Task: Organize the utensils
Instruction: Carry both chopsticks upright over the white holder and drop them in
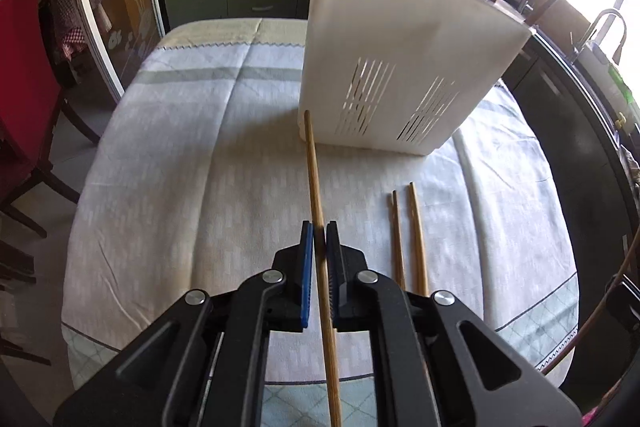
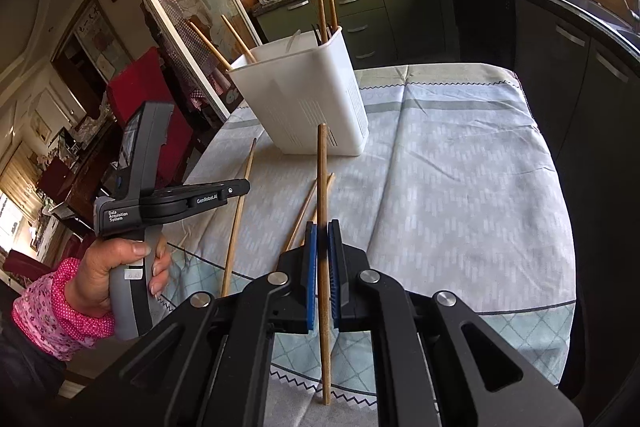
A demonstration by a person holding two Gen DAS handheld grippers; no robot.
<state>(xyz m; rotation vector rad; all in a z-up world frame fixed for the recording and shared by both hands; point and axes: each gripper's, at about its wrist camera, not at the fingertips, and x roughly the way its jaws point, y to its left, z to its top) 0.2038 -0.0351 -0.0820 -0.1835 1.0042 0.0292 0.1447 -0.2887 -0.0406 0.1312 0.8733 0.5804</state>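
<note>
On my left, the left gripper (image 1: 319, 227) is clamped on a chopstick (image 1: 316, 187), a thin, straight stick of light brown wood. Its long axis runs away from me along the fingers, its far tip aimed at the near bottom corner of the white utensil holder (image 1: 392, 67) on the table (image 1: 180, 167). In the right wrist view that same left gripper (image 2: 236, 189) appears from the side in the person's hand (image 2: 116, 279), its chopstick (image 2: 240, 211) slanting down past the table edge. Just right of it, two loose chopsticks (image 1: 408, 239) lie side by side on the cloth, pointing toward the holder. Furthest right, my right gripper (image 2: 322, 227) is closed on another wooden chopstick (image 2: 322, 187), nearly vertical in frame, its tip toward the holder (image 2: 304, 95), where more chopsticks (image 2: 324, 7) stand leaning.
</note>
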